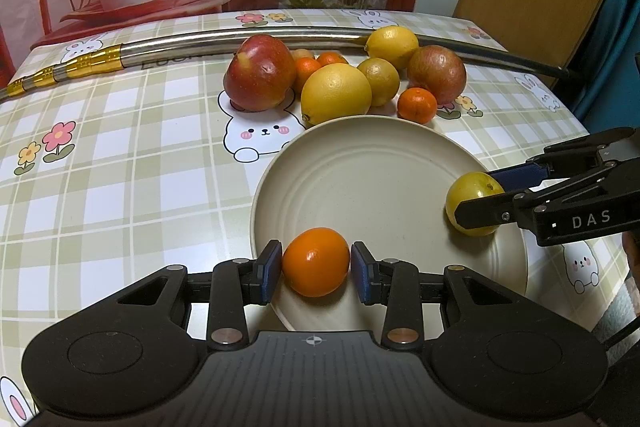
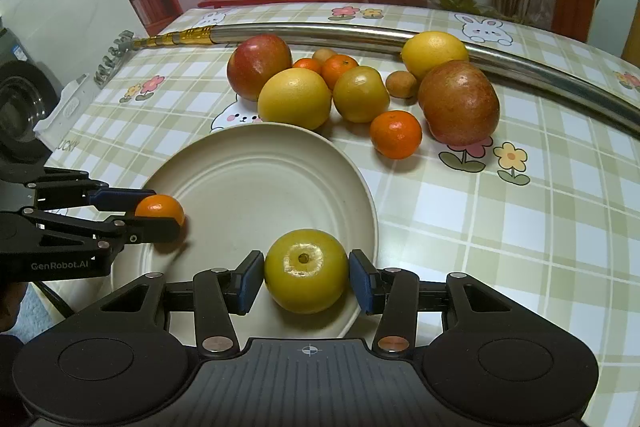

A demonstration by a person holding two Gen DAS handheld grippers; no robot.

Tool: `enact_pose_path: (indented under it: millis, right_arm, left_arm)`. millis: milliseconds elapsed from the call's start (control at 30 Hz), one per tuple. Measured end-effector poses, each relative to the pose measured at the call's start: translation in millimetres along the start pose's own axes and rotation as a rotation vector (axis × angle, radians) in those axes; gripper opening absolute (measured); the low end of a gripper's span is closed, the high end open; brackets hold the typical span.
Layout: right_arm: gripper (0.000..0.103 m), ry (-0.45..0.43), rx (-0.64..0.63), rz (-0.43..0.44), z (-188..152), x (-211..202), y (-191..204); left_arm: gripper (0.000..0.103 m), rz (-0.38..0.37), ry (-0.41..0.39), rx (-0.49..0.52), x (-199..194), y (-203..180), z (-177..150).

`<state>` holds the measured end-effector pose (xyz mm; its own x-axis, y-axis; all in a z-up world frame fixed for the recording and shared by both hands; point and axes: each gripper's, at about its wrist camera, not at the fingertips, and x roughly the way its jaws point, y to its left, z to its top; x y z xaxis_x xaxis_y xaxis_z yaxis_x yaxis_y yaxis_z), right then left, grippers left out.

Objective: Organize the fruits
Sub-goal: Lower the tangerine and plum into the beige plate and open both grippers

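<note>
Orange [image 1: 316, 262] clamped between left gripper [image 1: 316, 267] pads; yellow fruit [image 2: 306, 270] between right gripper [image 2: 306, 273] pads. Risk: both could roll off plate [image 1: 372, 163] on release.

A: We see the plate [image 1: 372, 163] as matt cream, smooth with faint rings. The table [image 1: 120, 195] wears a slick printed check covering.

B: We agree. The far pole [image 1: 224, 37] is polished metal with shiny gold bands at its left end.

A: The orange [image 1: 316, 262] looks glossy and finely dimpled; the yellow-green fruit [image 2: 306, 270] is waxy with a rough scar.

B: And both sets of fingers [image 2: 248, 279] are matt black plastic with blue pads.
</note>
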<state>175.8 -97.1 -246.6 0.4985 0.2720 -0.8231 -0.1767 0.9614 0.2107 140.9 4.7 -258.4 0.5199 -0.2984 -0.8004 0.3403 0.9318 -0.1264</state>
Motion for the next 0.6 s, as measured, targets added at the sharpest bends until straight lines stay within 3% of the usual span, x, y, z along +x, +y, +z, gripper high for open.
enact_pose_path:
  millis: [600]
  right_arm:
    - [0.047, -0.052, -0.009, -0.011, 4.9, -6.9, 0.6]
  left_arm:
    - [0.041, 0.008, -0.038, -0.017, -4.3, 2.0, 0.9]
